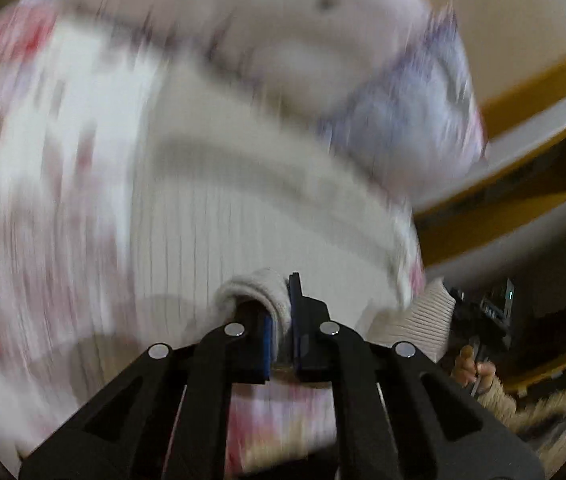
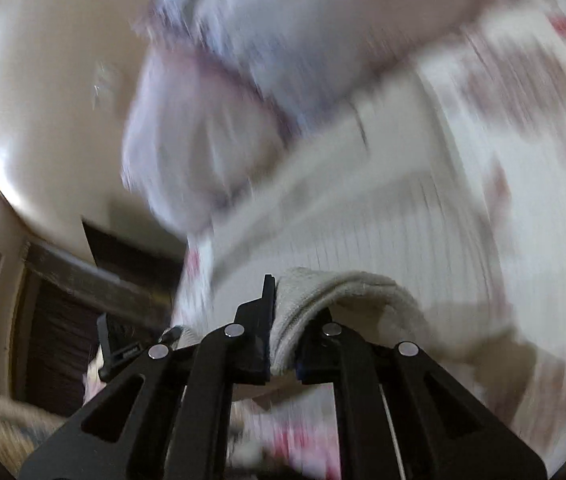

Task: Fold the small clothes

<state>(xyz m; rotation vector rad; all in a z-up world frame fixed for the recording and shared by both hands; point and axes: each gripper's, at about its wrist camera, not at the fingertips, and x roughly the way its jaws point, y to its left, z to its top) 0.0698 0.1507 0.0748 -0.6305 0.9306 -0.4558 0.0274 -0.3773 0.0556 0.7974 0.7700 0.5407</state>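
We hold one small garment aloft by its ribbed hem, pinched at two points.

Our left gripper (image 1: 281,320) has its pads closed on a bunched fold of the cream ribbed hem (image 1: 255,284); our right gripper (image 2: 283,320) is clamped on the same edge further along. From there the small garment (image 1: 203,200) hangs blurred in front of both cameras, white with pink and lilac print, raised off any surface, we judge, to shake it flat before folding. Wooden shelving (image 1: 523,168) shows behind.
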